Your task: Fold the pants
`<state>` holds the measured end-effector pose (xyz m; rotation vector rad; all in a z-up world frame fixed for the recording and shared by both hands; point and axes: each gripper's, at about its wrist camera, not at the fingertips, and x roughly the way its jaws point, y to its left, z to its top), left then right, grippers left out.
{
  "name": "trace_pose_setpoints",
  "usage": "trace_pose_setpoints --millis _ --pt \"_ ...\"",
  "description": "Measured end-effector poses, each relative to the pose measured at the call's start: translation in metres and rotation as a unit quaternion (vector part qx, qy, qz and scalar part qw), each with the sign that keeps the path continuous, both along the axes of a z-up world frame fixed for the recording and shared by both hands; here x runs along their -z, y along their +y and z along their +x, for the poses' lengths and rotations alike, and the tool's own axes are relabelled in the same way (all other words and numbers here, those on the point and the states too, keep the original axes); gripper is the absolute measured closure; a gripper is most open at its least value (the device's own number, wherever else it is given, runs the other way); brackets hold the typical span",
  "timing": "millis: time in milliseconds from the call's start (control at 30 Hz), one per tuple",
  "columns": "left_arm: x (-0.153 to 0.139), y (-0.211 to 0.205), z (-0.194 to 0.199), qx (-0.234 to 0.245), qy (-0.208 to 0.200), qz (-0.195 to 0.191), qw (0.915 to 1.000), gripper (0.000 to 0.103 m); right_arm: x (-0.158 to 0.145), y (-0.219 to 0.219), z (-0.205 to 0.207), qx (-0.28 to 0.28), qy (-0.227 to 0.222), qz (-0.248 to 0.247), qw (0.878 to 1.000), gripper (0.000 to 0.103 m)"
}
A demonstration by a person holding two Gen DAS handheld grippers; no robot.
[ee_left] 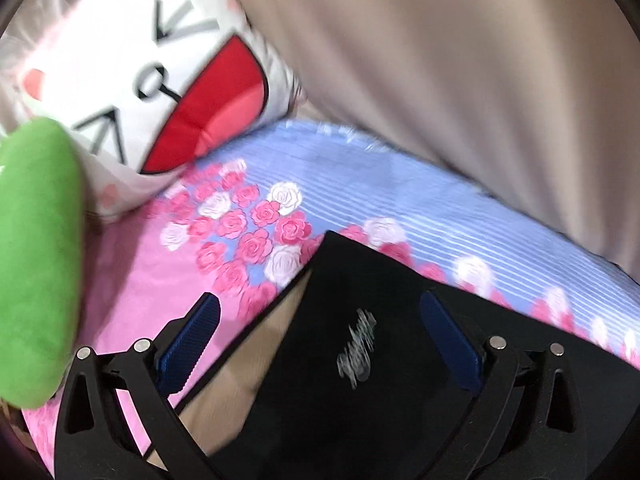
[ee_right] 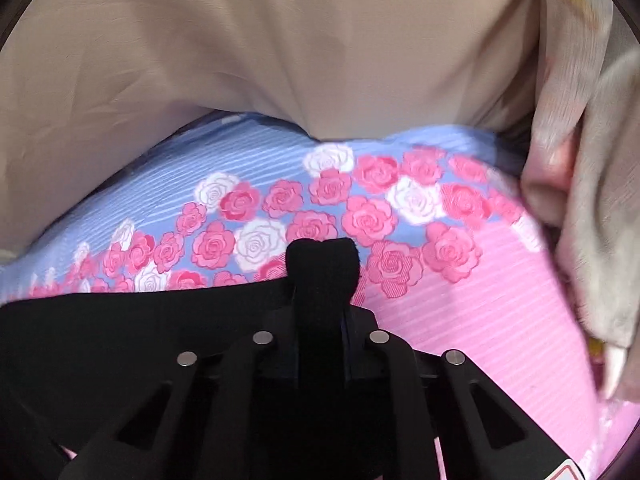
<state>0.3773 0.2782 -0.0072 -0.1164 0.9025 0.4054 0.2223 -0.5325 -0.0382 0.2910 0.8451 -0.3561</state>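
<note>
1. Right gripper is clamped on a bunch of the black pants; a tuft of the cloth sticks up past its closed fingertips.
2. From that pinch the rest of the pants spreads away to the gripper's left and back beneath it, with a straight edge running leftward over the bedspread. Bare pink spread lies ahead and to its right.
3. Left gripper is spread wide, holding nothing. Its two blue pads stand on either side of the pants, which lie under and between them.
4. In the left view a corner of the pants points forward, just past the fingertips. A pale logo sits between the pads.
5. Left of that corner, near the left pad, a tan patch shows beside the black cloth. Motion blur makes it hard to say what it is; it may be an inner layer or something under the pants.
6. The relation that matters: the pants run across from one gripper to the other, so their long axis seems to lie crosswise to both. The right one already has its end; the left one is right over its end but has not closed.
7. My judgement is that the left gripper needs only to drop and close on the cloth directly beneath it before both can carry an edge over.
8. Ahead of both grippers hangs a beige curtain; forward-left of the left gripper are a white pillow and a green cushion, both clear of the pants.
</note>
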Motion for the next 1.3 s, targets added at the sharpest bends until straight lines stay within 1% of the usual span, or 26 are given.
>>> trace_pose_setpoints --millis 67,100,133,167,200,233,300,400,467,533,567,600,633,700,767,833,867,933,967,1000,1033,1067,1100,1167,1233,1300 --pt "0.019 0.009 0.023 0.003 0.031 -0.012 0.9994 0.007 -0.007 0.008 -0.004 0.001 -0.008 -0.014 1.000 0.092" --pt "0.031 0.013 0.033 0.004 0.051 -0.024 0.9984 0.024 -0.010 0.010 -0.007 0.002 -0.014 -0.012 1.000 0.092" --pt "0.038 0.017 0.038 0.014 0.056 -0.044 0.9974 0.034 -0.015 0.010 -0.012 0.008 -0.024 -0.009 1.000 0.092" --pt "0.035 0.019 0.038 0.013 0.041 -0.054 0.9976 0.045 -0.018 0.010 -0.016 0.011 -0.030 -0.006 0.999 0.092" --pt "0.030 0.021 0.036 0.011 0.031 -0.057 0.9978 0.075 -0.022 0.010 -0.022 0.014 -0.037 -0.001 0.999 0.092" --pt "0.024 0.022 0.035 0.022 0.031 -0.074 0.9966 0.085 -0.026 0.010 -0.028 0.015 -0.043 0.000 0.999 0.092" --pt "0.007 0.023 0.022 0.031 0.012 -0.103 0.9941 0.093 -0.038 0.011 -0.044 0.013 -0.062 0.000 0.998 0.092" --pt "-0.032 0.016 -0.018 0.067 -0.032 -0.103 0.9919 0.094 -0.056 0.021 -0.067 0.002 -0.087 -0.003 0.996 0.092" --pt "-0.056 0.017 -0.055 0.090 -0.060 -0.110 0.9880 0.095 -0.070 0.028 -0.092 -0.015 -0.111 -0.011 0.994 0.092" --pt "-0.077 0.021 -0.106 0.112 -0.083 -0.113 0.9838 0.094 -0.079 0.032 -0.113 -0.026 -0.125 -0.014 0.992 0.092" --pt "-0.083 0.022 -0.123 0.117 -0.085 -0.112 0.9831 0.094 -0.081 0.034 -0.128 -0.031 -0.129 -0.019 0.991 0.092" --pt "-0.087 0.025 -0.152 0.123 -0.084 -0.105 0.9832 0.094 -0.081 0.036 -0.137 -0.033 -0.130 -0.024 0.991 0.092" --pt "-0.087 0.027 -0.165 0.125 -0.081 -0.102 0.9836 0.094 -0.079 0.037 -0.150 -0.036 -0.129 -0.030 0.991 0.092" --pt "-0.078 0.035 -0.200 0.124 -0.064 -0.099 0.9853 0.094 -0.067 0.037 -0.174 -0.033 -0.114 -0.032 0.992 0.091" --pt "-0.053 0.050 -0.223 0.114 -0.032 -0.093 0.9886 0.093 -0.050 0.035 -0.188 -0.031 -0.097 -0.023 0.995 0.090" --pt "-0.029 0.055 -0.234 0.103 0.000 -0.084 0.9911 0.088 -0.026 0.035 -0.202 -0.024 -0.070 -0.019 0.997 0.088" --pt "-0.013 0.056 -0.240 0.098 0.020 -0.077 0.9920 0.087 -0.015 0.035 -0.208 -0.021 -0.056 -0.020 0.998 0.082" --pt "-0.001 0.061 -0.255 0.077 0.029 -0.083 0.9931 0.075 -0.005 0.036 -0.221 -0.006 -0.048 -0.021 0.999 0.073" --pt "0.000 0.064 -0.262 0.069 0.022 -0.097 0.9926 0.070 -0.007 0.039 -0.228 0.003 -0.052 -0.023 0.998 0.066" --pt "-0.002 0.065 -0.272 0.061 0.010 -0.121 0.9908 0.051 -0.011 0.039 -0.237 0.010 -0.059 -0.022 0.998 0.059" --pt "-0.007 0.066 -0.282 0.055 -0.009 -0.151 0.9869 0.026 -0.018 0.041 -0.247 0.022 -0.069 -0.023 0.997 0.056" --pt "-0.011 0.066 -0.289 0.050 -0.026 -0.177 0.9825 0.014 -0.026 0.043 -0.257 0.035 -0.077 -0.027 0.996 0.053" --pt "-0.013 0.063 -0.292 0.045 -0.040 -0.197 0.9786 0.009 -0.033 0.046 -0.265 0.040 -0.085 -0.026 0.995 0.053" --pt "-0.013 0.057 -0.293 0.049 -0.050 -0.248 0.9663 0.009 -0.039 0.052 -0.277 0.045 -0.094 -0.022 0.994 0.050" --pt "-0.005 0.049 -0.280 0.049 -0.043 -0.281 0.9574 0.009 -0.043 0.063 -0.287 0.039 -0.104 -0.018 0.994 0.045" --pt "0.007 0.046 -0.261 0.032 -0.032 -0.309 0.9499 0.009 -0.045 0.077 -0.296 0.032 -0.109 -0.013 0.993 0.041"
